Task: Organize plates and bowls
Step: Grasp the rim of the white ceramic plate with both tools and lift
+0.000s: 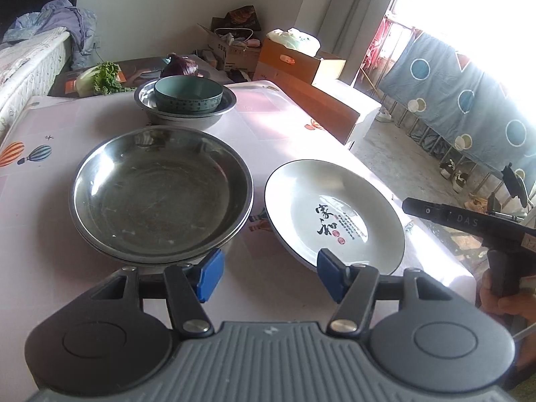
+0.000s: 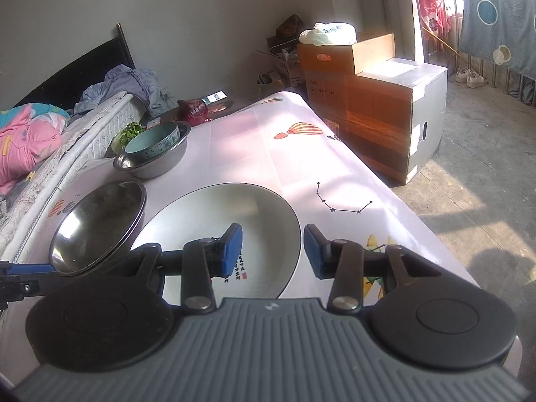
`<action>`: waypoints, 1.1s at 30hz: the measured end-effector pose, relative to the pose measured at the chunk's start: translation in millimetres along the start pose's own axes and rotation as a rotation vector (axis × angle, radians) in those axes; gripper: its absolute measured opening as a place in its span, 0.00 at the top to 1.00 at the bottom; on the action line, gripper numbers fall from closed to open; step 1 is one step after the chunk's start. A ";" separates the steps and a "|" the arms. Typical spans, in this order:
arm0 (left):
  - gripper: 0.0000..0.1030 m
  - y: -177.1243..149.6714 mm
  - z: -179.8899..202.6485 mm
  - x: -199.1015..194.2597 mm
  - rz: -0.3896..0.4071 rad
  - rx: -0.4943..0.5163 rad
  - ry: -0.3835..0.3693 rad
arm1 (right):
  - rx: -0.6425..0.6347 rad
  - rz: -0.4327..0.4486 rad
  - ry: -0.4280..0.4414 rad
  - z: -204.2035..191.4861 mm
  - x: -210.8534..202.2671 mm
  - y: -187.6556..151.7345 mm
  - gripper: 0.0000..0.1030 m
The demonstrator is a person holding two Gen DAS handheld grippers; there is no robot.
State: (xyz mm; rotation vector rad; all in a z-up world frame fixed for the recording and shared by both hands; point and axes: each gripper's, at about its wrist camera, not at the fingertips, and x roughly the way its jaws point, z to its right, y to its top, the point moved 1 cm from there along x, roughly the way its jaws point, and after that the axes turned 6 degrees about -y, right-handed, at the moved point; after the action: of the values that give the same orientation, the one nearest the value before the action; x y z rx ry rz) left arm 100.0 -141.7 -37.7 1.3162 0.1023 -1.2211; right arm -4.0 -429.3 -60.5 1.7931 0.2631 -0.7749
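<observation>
Two grippers hang over your worktop [image 1: 284,107], both empty. Your left gripper [image 1: 269,273] has its jaws wide apart, nothing between them. Your right gripper [image 2: 273,251] has its jaws narrower, straddling the white plate's near rim without touching it. From the left wrist, that white plate [image 1: 335,214] lies at one o'clock and the stacked steel plates [image 1: 160,191] at eleven. Farther off at twelve, a green bowl [image 1: 187,93] sits inside a steel basin [image 1: 184,115].

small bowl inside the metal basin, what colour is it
Teal green bowl, with a darker patterned band outside; clearest in the left wrist view.
</observation>
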 end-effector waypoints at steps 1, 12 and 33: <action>0.39 -0.5 2.8 5.6 0.001 -0.010 -0.005 | 0.003 -0.006 0.009 7.1 2.5 -0.3 0.61; 0.55 4.7 12.8 68.9 -0.046 -0.070 0.041 | 0.008 -0.090 0.133 29.1 70.7 23.3 0.67; 0.76 -20.2 11.5 43.5 -0.163 0.004 0.021 | 0.020 -0.213 0.208 8.5 44.0 -21.1 0.85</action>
State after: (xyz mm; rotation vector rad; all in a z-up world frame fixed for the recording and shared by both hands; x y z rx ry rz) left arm 98.0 -172.5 -76.2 1.3454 0.2260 -1.3450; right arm 15.1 -437.9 -105.4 1.8863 0.5938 -0.7404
